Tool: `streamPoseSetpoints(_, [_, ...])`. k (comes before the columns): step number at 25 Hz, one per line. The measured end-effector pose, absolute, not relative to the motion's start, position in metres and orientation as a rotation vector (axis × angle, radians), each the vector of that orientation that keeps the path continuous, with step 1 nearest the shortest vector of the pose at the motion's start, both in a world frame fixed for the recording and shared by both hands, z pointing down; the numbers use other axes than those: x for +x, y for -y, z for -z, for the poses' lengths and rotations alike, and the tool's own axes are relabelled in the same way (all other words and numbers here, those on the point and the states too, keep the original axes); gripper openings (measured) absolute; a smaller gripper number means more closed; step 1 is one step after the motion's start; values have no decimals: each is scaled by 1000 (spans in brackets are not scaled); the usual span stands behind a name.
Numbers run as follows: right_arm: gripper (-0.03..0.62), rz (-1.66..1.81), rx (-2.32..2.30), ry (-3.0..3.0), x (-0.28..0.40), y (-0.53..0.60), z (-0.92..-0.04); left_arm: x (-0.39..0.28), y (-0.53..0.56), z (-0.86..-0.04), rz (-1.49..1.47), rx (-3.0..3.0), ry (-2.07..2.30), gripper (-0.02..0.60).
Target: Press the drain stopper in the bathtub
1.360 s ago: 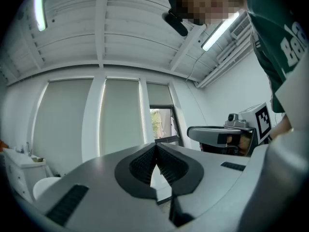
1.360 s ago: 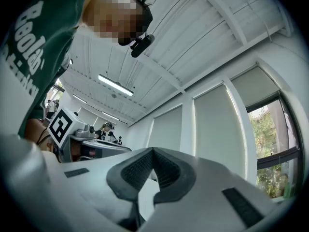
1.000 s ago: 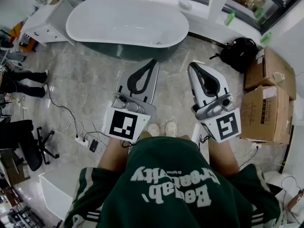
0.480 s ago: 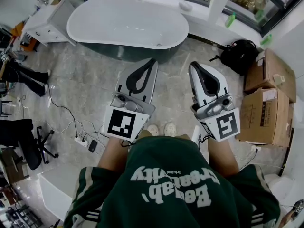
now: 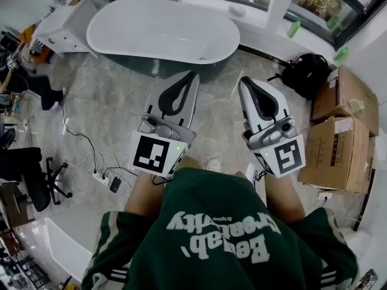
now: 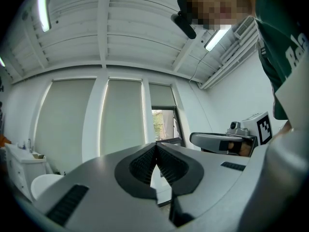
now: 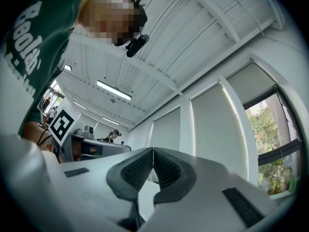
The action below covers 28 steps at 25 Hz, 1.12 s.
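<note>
We carry both the left gripper (image 5: 193, 75) and the right gripper (image 5: 244, 81) with jaws closed and empty. The bathtub (image 5: 151, 23) lies upper centre, lengthwise left-to-right, and the left gripper seems nearer.

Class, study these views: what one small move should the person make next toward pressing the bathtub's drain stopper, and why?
Probably step forward to the bathtub. The left claw and right claw are both shut, empty, and held above the floor short of the tub's near rim, so neither looks able to reach into the basin yet.
</note>
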State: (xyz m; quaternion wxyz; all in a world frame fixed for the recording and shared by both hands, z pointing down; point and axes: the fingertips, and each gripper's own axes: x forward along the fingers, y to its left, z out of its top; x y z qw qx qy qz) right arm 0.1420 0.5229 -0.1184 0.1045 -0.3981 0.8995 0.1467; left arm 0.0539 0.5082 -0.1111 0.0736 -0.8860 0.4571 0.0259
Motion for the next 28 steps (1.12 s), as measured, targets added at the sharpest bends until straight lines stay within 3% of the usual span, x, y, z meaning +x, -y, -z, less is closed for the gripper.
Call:
streamPoseSetpoints(15, [14,-400,-1186,-2664,154,-477,101,67,-463,105,-59,-2662,-1314,6])
streamPoseSetpoints(28, [14,-380,-1242,-2658,132,-327,85,56,-306,87,-23,-2690,-1267,5])
